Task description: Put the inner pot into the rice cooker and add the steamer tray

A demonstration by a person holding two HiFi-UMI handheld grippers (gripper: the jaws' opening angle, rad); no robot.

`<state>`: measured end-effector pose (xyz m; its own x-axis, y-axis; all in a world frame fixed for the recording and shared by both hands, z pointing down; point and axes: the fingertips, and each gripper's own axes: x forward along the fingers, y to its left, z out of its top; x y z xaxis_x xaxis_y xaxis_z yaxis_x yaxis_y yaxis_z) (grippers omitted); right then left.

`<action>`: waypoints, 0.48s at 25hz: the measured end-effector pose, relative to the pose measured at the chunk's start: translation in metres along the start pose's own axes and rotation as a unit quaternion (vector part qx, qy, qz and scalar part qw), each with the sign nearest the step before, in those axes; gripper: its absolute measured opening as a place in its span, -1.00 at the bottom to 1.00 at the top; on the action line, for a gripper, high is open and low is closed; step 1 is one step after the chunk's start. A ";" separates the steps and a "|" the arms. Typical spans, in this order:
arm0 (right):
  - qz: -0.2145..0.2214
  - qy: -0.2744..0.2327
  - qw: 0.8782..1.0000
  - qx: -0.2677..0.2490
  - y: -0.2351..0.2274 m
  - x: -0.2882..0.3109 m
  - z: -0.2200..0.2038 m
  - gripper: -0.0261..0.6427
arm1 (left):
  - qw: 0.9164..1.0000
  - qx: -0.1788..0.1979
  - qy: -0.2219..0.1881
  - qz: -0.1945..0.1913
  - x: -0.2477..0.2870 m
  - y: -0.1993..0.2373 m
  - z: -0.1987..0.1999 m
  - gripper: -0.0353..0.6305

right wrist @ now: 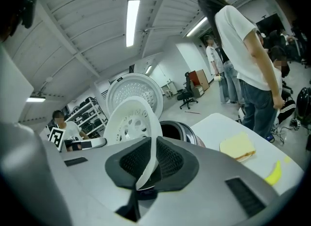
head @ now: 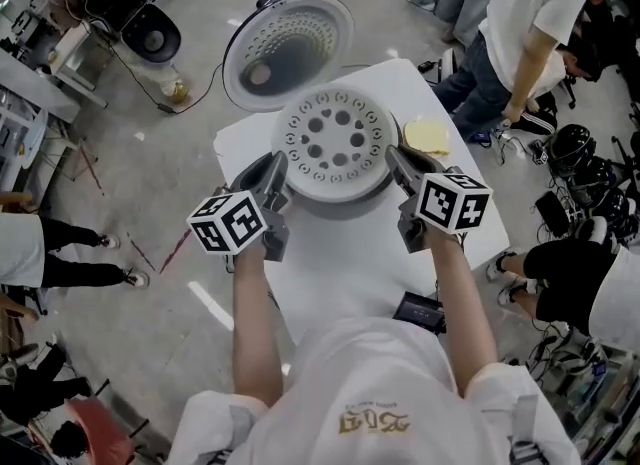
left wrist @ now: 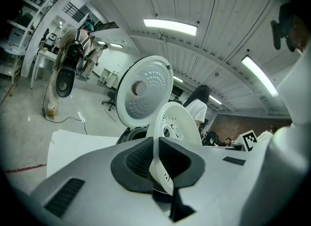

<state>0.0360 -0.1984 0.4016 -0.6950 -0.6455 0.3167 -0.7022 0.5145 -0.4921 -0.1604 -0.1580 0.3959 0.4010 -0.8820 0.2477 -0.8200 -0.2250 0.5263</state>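
Head view, steamer tray [head: 333,143] over white table [head: 245,148], grey floor [head: 165,203]

A white, round steamer tray [head: 333,143], pierced with rings of holes, is seen face-on at the centre of the frame, over the rice cooker [head: 345,205] on the white counter [head: 350,263]. Its rim is pinched at lower left by the left gripper [head: 272,171] and at lower right by the right gripper [head: 397,161]. The cooker's perforated lid [head: 288,50] is raised open behind, at upper centre.
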 end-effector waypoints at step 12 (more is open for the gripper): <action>-0.033 0.019 0.999 -0.011 -0.024 0.027 -0.017 -0.75 | 1.000 0.013 0.026 -0.006 0.028 0.026 -0.020 -0.73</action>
<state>0.0316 -0.2181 0.4356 -0.6525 -0.6568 0.3779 -0.7492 0.4845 -0.4516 -0.1619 -0.1800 0.4329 0.4302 -0.8568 0.2841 -0.8254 -0.2460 0.5081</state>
